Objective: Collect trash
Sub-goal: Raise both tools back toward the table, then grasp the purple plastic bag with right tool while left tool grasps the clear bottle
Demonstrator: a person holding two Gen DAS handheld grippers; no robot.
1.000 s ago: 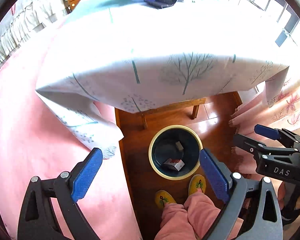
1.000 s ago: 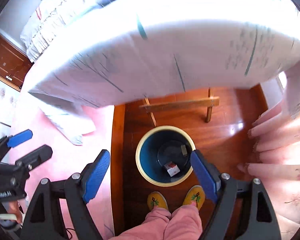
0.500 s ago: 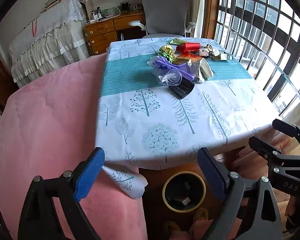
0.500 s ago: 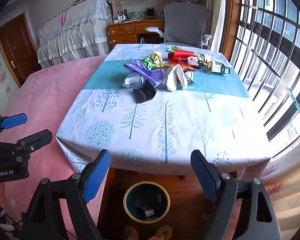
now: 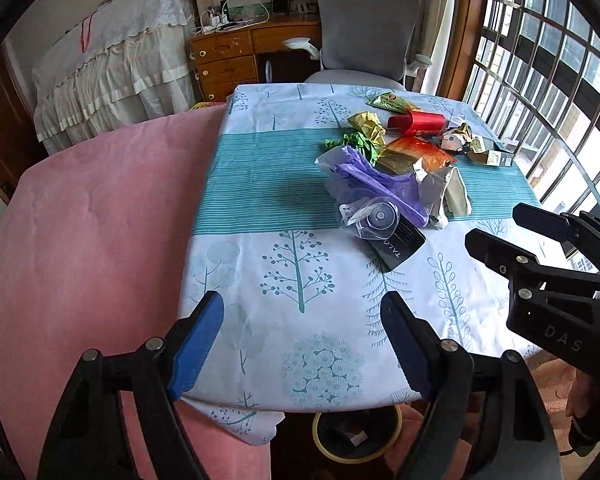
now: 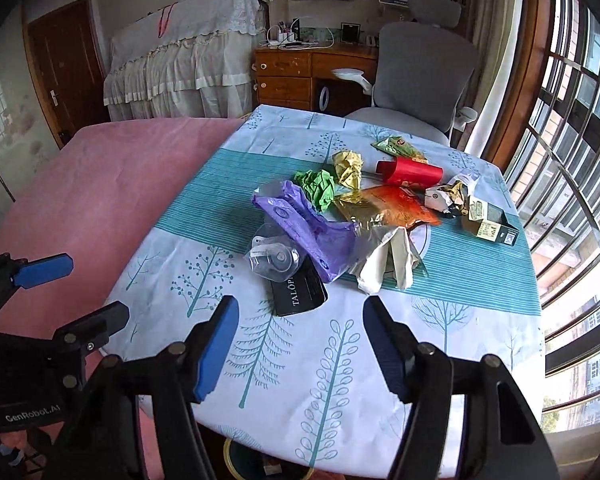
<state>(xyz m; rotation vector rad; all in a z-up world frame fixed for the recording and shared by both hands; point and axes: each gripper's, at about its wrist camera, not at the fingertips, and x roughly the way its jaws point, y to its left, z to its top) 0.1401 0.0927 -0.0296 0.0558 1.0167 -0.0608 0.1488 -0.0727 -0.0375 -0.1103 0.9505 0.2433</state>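
- Trash lies in a loose heap on the teal striped band of the tree-printed tablecloth point(image 5: 292, 280), toward the table's far right part in your left wrist view: a crumpled purple plastic bag point(image 5: 380, 182), a clear plastic lid point(image 5: 374, 218) resting on a black card printed with white letters point(image 5: 398, 246), a green paper ball point(image 5: 356, 146), a yellow paper ball point(image 5: 366, 122), a red paper cup on its side point(image 5: 418, 122) and an orange foil packet point(image 5: 418, 152).
- Your left gripper point(image 5: 302, 328) hangs over the near edge of the cloth with nothing between its blue pads; its jaws stand fairly wide and have just been closing.
- Below the table edge you can see the yellow-rimmed dark bin point(image 5: 358, 436) on the floor, with small scraps inside.
- Your right gripper shows at the right edge of this view as black arms, well apart from the heap.
- From the right wrist view, the same heap sits ahead, the black card nearest you and a grey-white crumpled wrapper point(image 6: 388, 260) beside the purple bag.
- A small open carton point(image 6: 490, 220) lies at the heap's right end.
- Your right gripper point(image 6: 300, 326) holds nothing, its jaws fairly wide and just narrowing, above bare cloth short of the card.
- A pink bedspread point(image 6: 80, 200) fills the left side.
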